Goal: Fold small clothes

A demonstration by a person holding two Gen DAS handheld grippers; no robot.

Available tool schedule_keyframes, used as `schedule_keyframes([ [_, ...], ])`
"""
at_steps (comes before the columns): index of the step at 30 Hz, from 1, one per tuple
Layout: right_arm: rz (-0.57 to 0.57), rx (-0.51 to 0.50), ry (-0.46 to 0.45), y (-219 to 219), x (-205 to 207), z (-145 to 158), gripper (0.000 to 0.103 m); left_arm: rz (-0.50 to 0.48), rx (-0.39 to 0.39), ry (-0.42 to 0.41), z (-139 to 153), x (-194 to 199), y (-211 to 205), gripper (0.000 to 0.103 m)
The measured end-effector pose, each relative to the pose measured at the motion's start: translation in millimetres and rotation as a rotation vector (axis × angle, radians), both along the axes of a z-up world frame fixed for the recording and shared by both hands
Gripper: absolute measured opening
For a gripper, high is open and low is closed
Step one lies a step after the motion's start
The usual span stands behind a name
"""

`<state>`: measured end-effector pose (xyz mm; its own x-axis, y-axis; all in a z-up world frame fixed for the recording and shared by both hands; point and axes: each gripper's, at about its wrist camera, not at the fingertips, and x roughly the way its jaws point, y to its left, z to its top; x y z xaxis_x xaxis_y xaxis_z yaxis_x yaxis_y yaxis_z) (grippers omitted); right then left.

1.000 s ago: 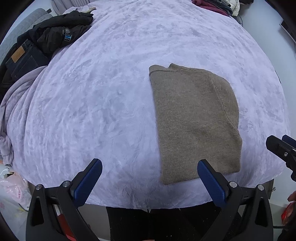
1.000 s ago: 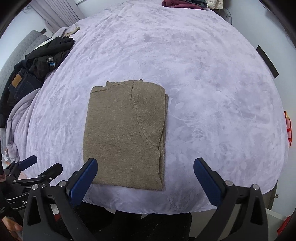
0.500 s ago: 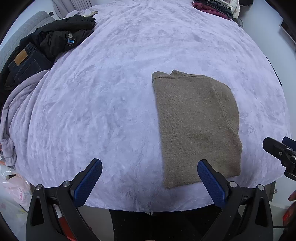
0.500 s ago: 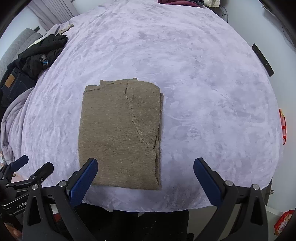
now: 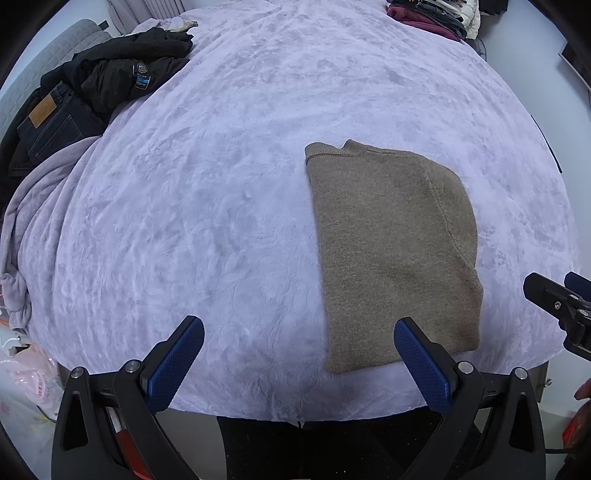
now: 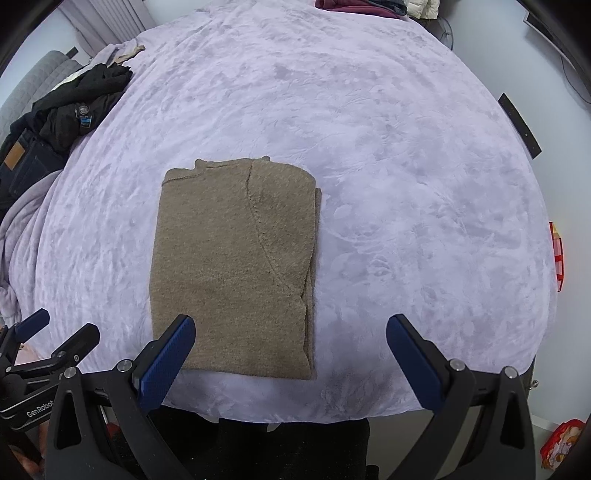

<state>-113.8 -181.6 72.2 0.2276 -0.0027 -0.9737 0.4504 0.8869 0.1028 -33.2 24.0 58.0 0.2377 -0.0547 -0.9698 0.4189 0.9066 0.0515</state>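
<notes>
A brown knit sweater [image 5: 391, 251] lies folded into a tall rectangle near the front edge of the lilac bed cover [image 5: 221, 192]. It also shows in the right wrist view [image 6: 236, 258]. My left gripper [image 5: 295, 354] is open and empty above the bed's front edge, left of the sweater; its right finger overlaps the sweater's near corner. My right gripper [image 6: 291, 350] is open and empty above the front edge, its left finger over the sweater's near left corner. Each gripper appears at the side of the other's view, the left one [image 6: 48, 339] and the right one [image 5: 561, 299].
A black jacket [image 5: 125, 74] and dark jeans [image 5: 48, 125] lie piled at the bed's far left, beside a bunched lilac blanket [image 5: 29, 206]. More clothes [image 5: 432, 14] are stacked at the far right corner. A pink plastic bag [image 5: 26, 384] sits on the floor left.
Both grippers have drawn back and up a little from the bed, so the sweater sits slightly farther off in both views. The sweater has not moved. Both grippers stay open.
</notes>
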Motion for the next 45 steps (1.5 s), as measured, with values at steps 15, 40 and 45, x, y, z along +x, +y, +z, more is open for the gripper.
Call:
schedule_keyframes([
  [15,0.000,0.000,0.001,1.1,-0.1,0.4,0.103,0.000,-0.001,0.001,-0.1,-0.1,1.2,0.103],
  [40,0.000,0.003,0.001,4.3,0.0,0.4,0.103,0.004,-0.001,0.002,0.0,-3.1,1.2,0.103],
  [45,-0.001,0.000,0.003,5.7,0.3,0.5,0.103,0.004,-0.001,0.004,-0.4,-3.3,1.1,0.103],
])
